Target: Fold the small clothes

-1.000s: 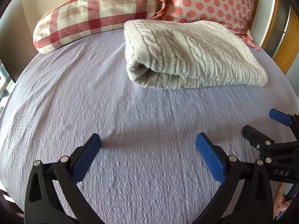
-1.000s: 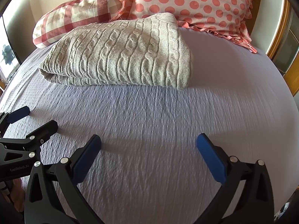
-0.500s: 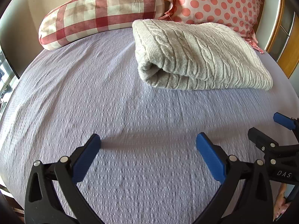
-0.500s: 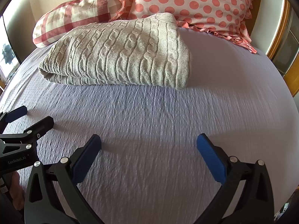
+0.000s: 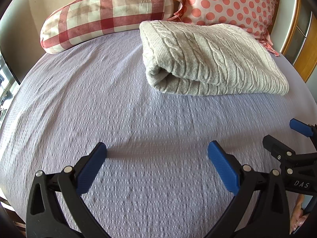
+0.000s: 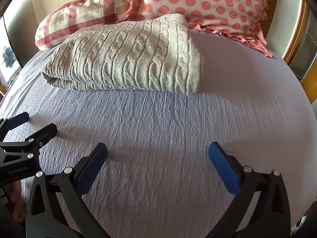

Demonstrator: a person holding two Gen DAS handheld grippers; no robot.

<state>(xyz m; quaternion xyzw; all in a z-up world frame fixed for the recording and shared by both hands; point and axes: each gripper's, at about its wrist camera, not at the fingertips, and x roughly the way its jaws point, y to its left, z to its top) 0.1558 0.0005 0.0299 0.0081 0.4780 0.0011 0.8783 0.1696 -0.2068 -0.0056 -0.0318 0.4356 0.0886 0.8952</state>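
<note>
Two grippers, left gripper [image 5: 157,156] and right gripper [image 6: 158,156], spread wide, empty, folded sweater [image 6: 126,59] well ahead

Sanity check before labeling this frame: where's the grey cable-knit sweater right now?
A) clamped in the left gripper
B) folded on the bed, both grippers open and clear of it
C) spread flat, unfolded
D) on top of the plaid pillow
B: the sweater lies folded on the bedsheet, while the left gripper and right gripper are open with nothing between their fingers.
</note>
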